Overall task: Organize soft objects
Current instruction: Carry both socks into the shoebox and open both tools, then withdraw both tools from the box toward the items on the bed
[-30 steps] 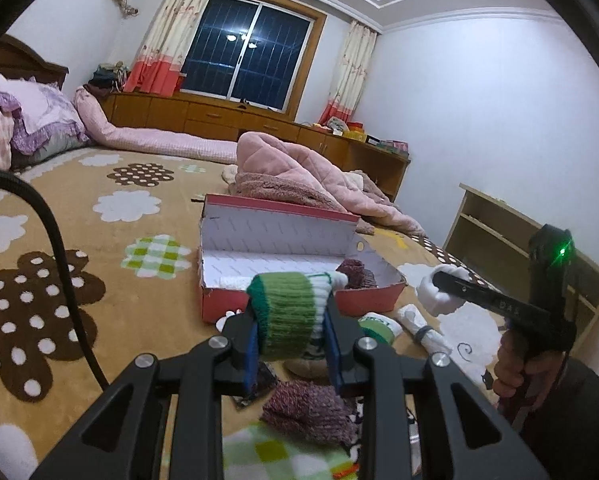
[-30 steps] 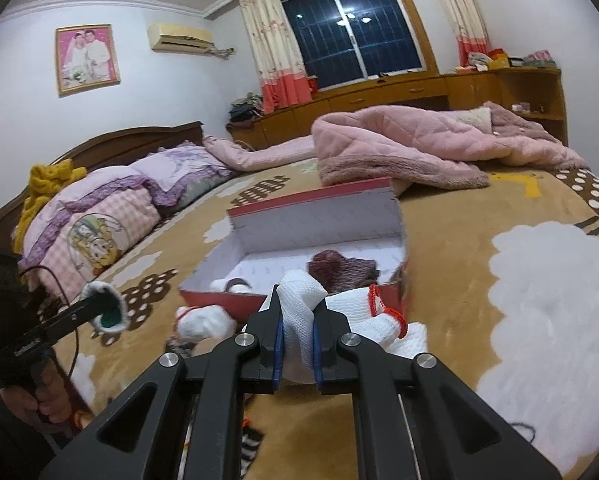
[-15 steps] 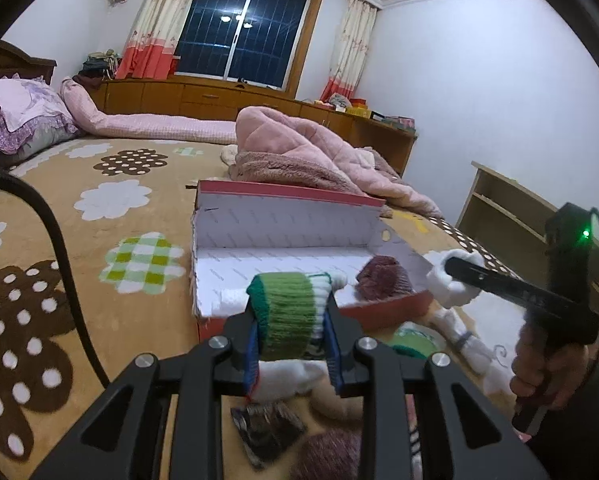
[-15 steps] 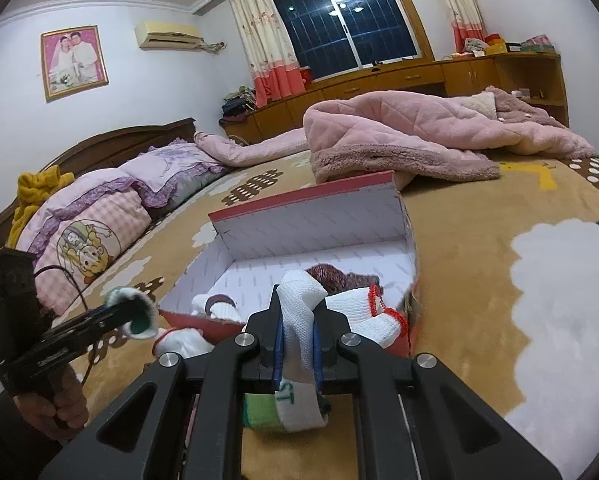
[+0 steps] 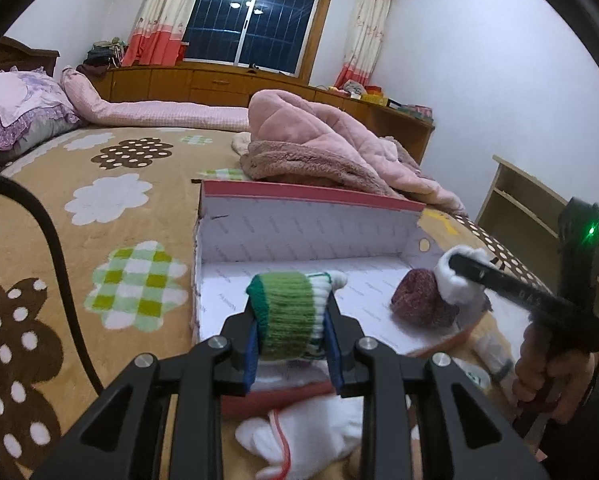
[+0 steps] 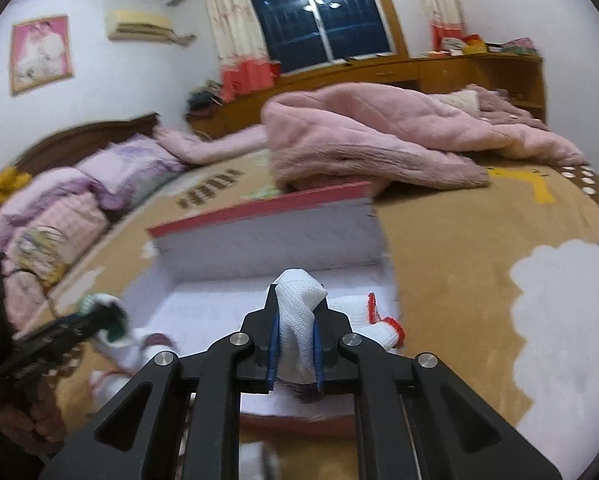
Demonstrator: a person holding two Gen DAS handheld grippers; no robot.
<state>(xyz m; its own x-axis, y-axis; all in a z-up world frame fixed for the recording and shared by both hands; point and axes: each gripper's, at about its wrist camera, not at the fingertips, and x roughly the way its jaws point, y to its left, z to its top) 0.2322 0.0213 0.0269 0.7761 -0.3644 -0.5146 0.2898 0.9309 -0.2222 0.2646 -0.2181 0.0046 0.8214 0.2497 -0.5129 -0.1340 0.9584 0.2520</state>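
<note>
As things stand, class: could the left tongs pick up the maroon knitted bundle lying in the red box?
Probably not yet. The left tongs are already shut on a green-and-white sock, so they are occupied. The path itself looks free: the red box is open-topped and the maroon bundle lies uncovered.

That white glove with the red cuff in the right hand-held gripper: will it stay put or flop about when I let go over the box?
Probably floppy: the white glove folds over between the right hand-held gripper pads, its red cuff drooping sideways. It looks light and thin-knit, so it should drop limp into the box, unlikely to roll.
</note>
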